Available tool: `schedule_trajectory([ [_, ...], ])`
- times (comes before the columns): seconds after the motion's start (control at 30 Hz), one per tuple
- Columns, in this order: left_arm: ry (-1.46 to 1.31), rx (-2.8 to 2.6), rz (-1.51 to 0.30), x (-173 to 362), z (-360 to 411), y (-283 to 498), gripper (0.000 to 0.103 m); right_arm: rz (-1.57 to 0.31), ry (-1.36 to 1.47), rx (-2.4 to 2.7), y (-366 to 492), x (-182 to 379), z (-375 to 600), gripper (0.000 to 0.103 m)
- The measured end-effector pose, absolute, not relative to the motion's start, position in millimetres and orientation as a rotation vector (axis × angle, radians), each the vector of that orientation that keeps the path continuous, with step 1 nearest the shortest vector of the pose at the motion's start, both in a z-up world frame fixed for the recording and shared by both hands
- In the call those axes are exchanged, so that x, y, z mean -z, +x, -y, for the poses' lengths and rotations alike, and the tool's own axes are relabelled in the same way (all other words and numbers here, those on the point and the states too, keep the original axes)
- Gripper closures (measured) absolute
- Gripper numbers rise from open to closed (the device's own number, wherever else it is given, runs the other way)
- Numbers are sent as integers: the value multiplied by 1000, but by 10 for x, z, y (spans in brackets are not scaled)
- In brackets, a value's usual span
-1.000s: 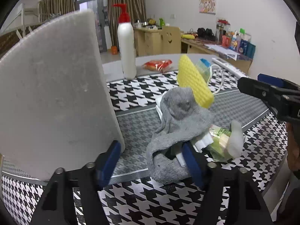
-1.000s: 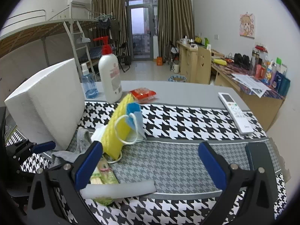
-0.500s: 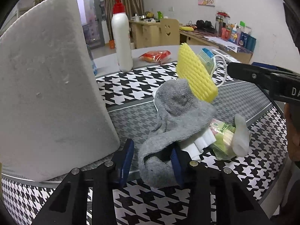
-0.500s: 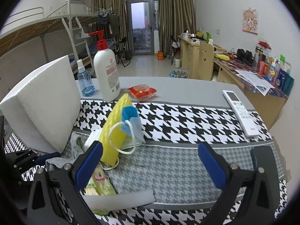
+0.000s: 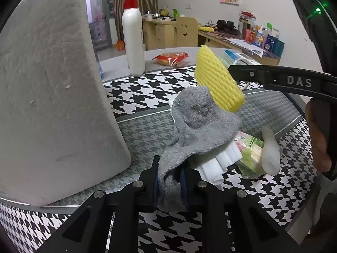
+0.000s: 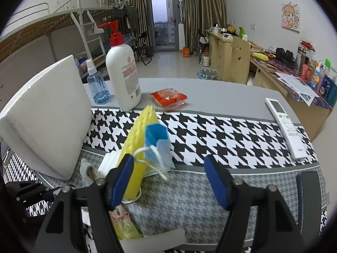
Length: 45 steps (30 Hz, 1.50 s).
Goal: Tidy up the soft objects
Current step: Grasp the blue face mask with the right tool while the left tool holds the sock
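- Grey sock [image 5: 202, 124] lies draped over the pile just right of the white foam block [image 5: 52, 88], on the counter [image 6: 210, 90]; its lower end hangs straight down into the left tool [image 5: 169, 181]
- left tool has just been closing; its jaws stand narrow, pinching the sock's end
- right tool [image 6: 170, 179], pitched downward, has just been narrowing, half wide, nothing gripped; yellow sponge [image 6: 137, 145] stands on edge by its left pad, right of the block
- left hand is nearer the sock; likely a lift next
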<state>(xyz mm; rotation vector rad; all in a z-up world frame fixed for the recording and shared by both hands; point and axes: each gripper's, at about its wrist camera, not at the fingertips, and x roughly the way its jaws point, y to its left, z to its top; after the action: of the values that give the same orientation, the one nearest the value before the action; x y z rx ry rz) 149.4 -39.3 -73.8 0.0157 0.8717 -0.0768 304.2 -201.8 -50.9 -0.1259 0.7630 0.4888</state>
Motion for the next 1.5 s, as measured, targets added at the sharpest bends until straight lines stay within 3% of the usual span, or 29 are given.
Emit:
schedule_trajectory([
  [0.2,12,103,-871,746,371,1484,87,-812,-98,-491,3159,563,2002,55],
  [0.37,10,109,-870,755,368,1464,87,-826,-86,-505,3181,597,1967,56],
  [0.47,13,114,-868,753,372,1472,87,-818,-96,-500,3202,596,1932,66],
  [0.53,12,115,-867,755,372,1469,87,-817,-104,-491,3220,613,1919,67],
  [0.6,10,116,-866,752,372,1465,87,-822,-113,-492,3229,631,1904,81],
  [0.7,8,117,-864,752,372,1457,87,-836,-99,-512,3239,641,1900,91],
  [0.83,6,126,-863,753,374,1436,94,-842,-77,-496,3243,627,1946,94],
  [1.5,18,152,-817,644,366,1282,94,-799,-43,-518,2836,428,2167,96],
])
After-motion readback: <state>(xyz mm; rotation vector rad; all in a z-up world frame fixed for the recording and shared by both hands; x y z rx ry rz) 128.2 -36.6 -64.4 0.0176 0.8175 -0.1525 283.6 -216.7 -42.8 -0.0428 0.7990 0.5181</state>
